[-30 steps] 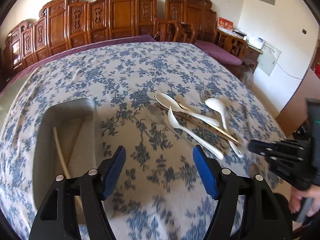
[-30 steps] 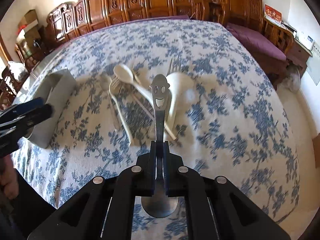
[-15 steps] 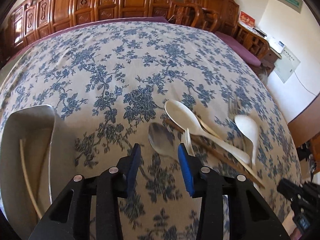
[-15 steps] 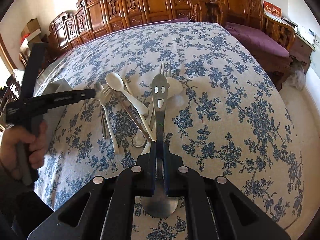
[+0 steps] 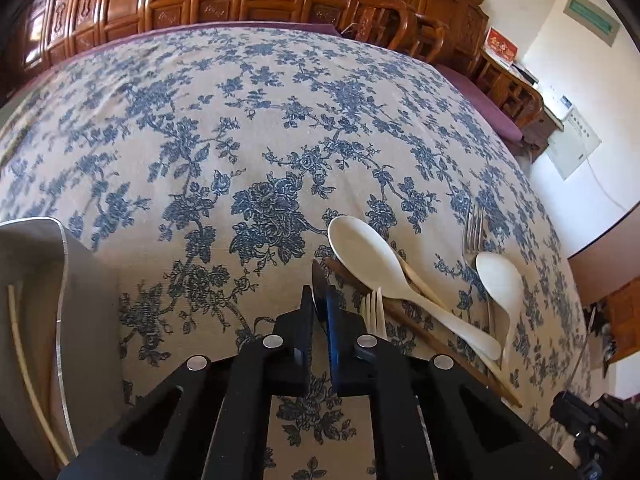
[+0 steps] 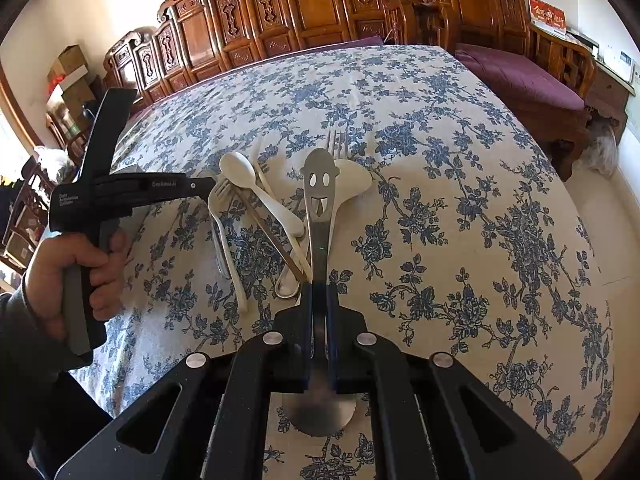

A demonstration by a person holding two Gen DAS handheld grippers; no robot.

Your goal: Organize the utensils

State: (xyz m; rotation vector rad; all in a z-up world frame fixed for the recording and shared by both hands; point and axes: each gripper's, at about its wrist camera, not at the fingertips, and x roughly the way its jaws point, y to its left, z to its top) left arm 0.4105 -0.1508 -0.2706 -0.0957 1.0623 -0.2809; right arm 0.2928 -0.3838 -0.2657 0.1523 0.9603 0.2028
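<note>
The right hand-held gripper [image 6: 318, 312] is clamped on the flat stainless-steel spoon with a smiling face cut into its handle end [image 6: 319, 216]. It grips the narrow neck, so the round bowl sits behind the pads toward the camera and the face points out over the pile. Held that way, clear of the cloth, the spoon looks ready to be carried off, probably to the tray.

The left hand-held gripper [image 5: 319, 308] has just been closing. Its blue pads now meet on a dark, thin metal blade-like edge [image 5: 317, 280], likely the bowl of a steel spoon seen edge-on, at the near left corner of the pile. Pinching the bowl rim is a thin grip, and I judge it may slip once lifted.

Taking the long cream plastic spoon [image 5: 372, 264] as landmark: a cream plastic fork [image 5: 374, 312] lies just left of its handle, brown wooden chopsticks [image 5: 424, 340] run beneath it, and a second cream spoon [image 5: 500, 284] rests to its right, over a steel fork [image 5: 474, 224]. The pieces cross and overlap, so they must be picked one at a time.

Well to the left of that spoon, at the edge of the desk with the blue-flowered cloth [image 5: 260, 120], stands the pale grey tray [image 5: 84, 288], with one thin cream chopstick [image 5: 24, 364] in it.
</note>
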